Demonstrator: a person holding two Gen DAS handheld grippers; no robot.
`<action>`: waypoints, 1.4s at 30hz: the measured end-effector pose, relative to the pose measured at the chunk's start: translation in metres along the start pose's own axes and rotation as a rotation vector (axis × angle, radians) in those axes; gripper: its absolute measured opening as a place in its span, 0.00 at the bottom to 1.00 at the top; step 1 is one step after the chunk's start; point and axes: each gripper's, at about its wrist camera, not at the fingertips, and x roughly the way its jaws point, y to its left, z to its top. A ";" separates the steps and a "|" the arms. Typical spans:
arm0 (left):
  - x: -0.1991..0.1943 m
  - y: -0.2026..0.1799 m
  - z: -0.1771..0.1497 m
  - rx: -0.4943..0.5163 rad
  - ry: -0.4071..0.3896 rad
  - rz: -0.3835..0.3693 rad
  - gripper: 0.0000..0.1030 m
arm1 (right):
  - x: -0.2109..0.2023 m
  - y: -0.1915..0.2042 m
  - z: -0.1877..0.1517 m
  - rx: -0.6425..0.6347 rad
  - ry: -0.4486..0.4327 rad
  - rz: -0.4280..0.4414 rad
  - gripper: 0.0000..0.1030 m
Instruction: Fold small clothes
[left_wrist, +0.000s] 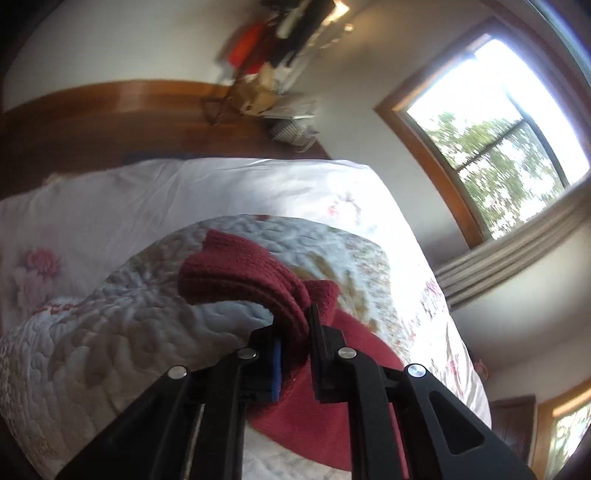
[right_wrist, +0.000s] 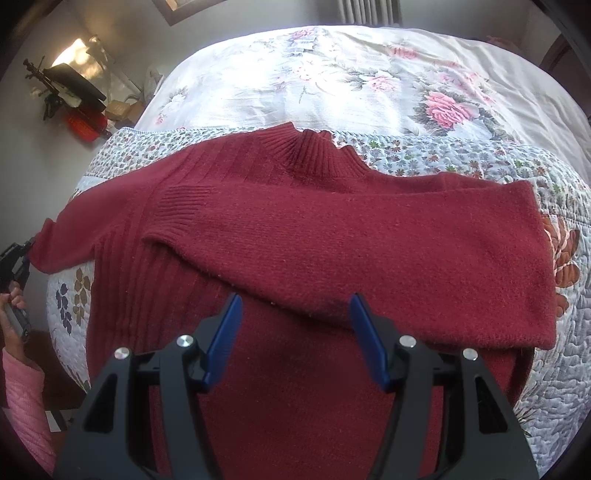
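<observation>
Right now: both my grippers are at a dark red knit sweater (right_wrist: 332, 236) on the bed.
Sweater: it lies spread on a quilted floral coverlet (right_wrist: 436, 158), ribbed collar (right_wrist: 314, 151) pointing away from me; one sleeve (right_wrist: 369, 258) is folded across the body, its ribbed cuff (right_wrist: 177, 206) resting on the chest.
Other sleeve: it stretches off past the coverlet's left edge, lifted clear of the bed.
My left gripper (left_wrist: 293, 328): its jaws are clamped together on a bunched fold of the red knit, and the ribbed cuff end (left_wrist: 236, 266) sticks out beyond my fingertips above the coverlet.
Left gripper from the right wrist view: only a dark sliver of it (right_wrist: 14, 258) shows at the frame edge, touching the sleeve tip, with my hand (right_wrist: 13, 299) and a pink sleeve (right_wrist: 22, 391) below it.
My right gripper (right_wrist: 295, 306): its jaws stand wide apart, blue pads (right_wrist: 225, 339) bare, hovering just over the sweater body beside the lower edge of the folded sleeve; I cannot tell whether the tips touch the knit.
Bed: a white sheet with pink roses (right_wrist: 443, 107) lies beyond the coverlet; a wooden headboard (left_wrist: 92, 118) stands behind it.
Containers: none I can make out; blurred clutter (left_wrist: 280, 55) sits beside the bed.
Window (left_wrist: 495, 140): bright, with trees outside.
</observation>
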 end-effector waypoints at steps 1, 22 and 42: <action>0.001 -0.013 -0.005 0.031 0.005 -0.014 0.11 | -0.001 -0.002 -0.001 0.002 -0.003 -0.001 0.59; 0.068 -0.252 -0.195 0.478 0.328 -0.313 0.08 | -0.036 -0.072 -0.035 0.088 -0.046 -0.055 0.61; 0.078 -0.301 -0.331 0.841 0.579 -0.375 0.32 | -0.037 -0.097 -0.050 0.123 -0.044 -0.015 0.62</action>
